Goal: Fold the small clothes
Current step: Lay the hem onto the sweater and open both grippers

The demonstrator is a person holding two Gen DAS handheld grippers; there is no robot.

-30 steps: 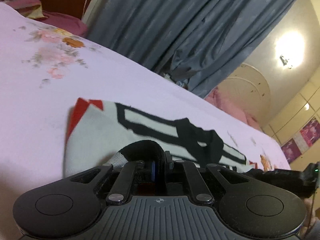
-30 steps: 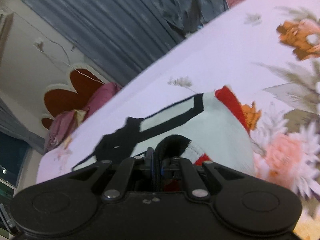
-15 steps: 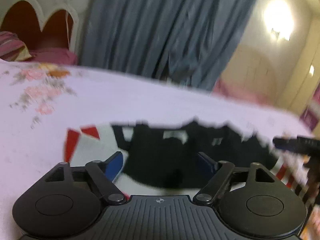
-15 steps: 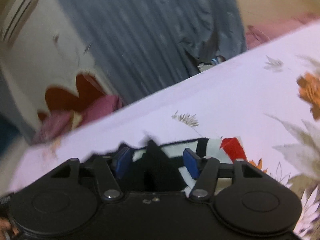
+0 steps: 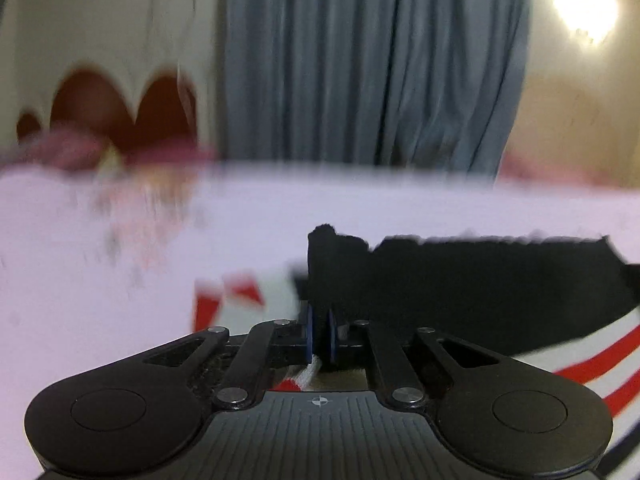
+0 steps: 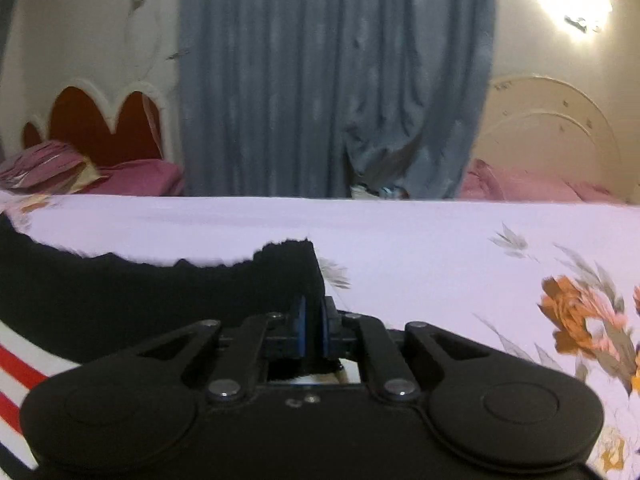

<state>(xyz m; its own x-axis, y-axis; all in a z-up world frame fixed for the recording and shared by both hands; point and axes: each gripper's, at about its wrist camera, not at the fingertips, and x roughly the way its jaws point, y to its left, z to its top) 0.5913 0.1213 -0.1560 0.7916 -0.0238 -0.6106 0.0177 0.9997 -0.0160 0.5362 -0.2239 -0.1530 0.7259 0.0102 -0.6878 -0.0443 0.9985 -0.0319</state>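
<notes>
1. Left gripper [image 5: 319, 334]: jaws pinched onto one corner of the garment's black band.
2. Right gripper [image 6: 312, 332]: jaws clamped on the opposite corner of that band.
3. Garment [image 5: 500, 292]: black, white and red striped, lying on the bed between both grippers.
4. Bedsheet [image 6: 420, 240]: pale lilac, floral print.
5. Curtain [image 6: 332, 80]: grey-blue, beyond the bed.
6. Headboard [image 6: 100, 124]: dark red, scalloped, far left.

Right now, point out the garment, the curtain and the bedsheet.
garment [image 5: 480, 280]: left wrist view, on its black part.
curtain [image 6: 300, 80]: right wrist view, on its grey-blue folds.
bedsheet [image 6: 440, 248]: right wrist view, on a bare pale stretch beside the garment.
</notes>
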